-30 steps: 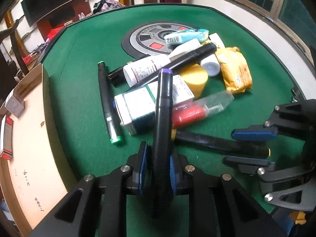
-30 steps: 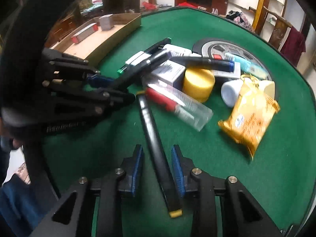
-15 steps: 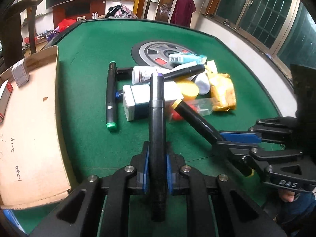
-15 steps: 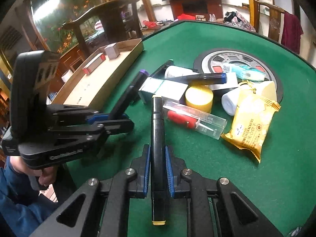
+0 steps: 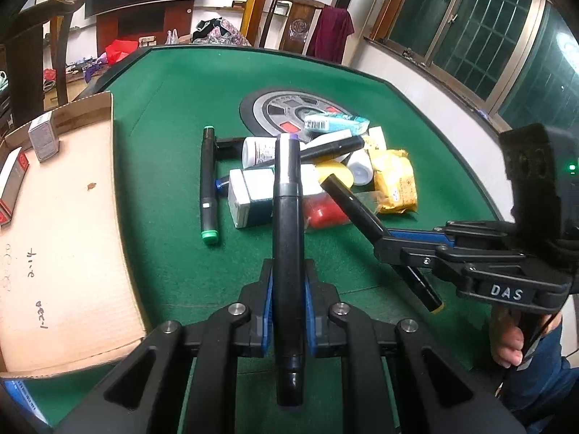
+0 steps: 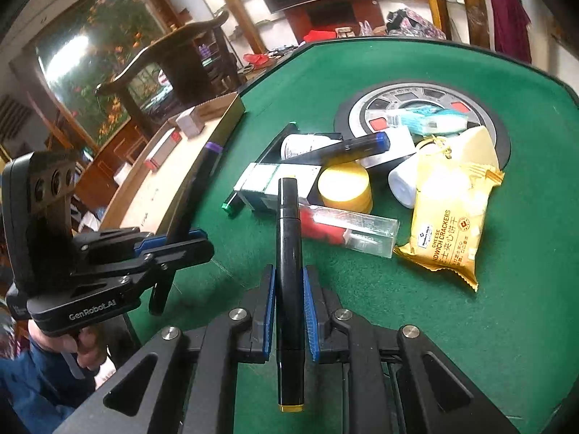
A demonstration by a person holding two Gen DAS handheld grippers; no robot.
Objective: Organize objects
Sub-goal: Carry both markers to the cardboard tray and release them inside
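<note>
A black marker with a purple cap (image 5: 286, 217) is clamped between the blue pads of the left gripper (image 5: 287, 311), and a black marker with a yellow end (image 6: 288, 271) is gripped likewise by the right gripper (image 6: 289, 311); both are held clear above the green tabletop (image 5: 173, 253). The remaining pile, a green-capped marker (image 5: 208, 188), small boxes (image 5: 249, 197), a yellow tub (image 6: 345, 186) and a cracker packet (image 6: 448, 231), is left near the tabletop's middle, while a cardboard tray (image 5: 61, 235) is set at its left edge.
</note>
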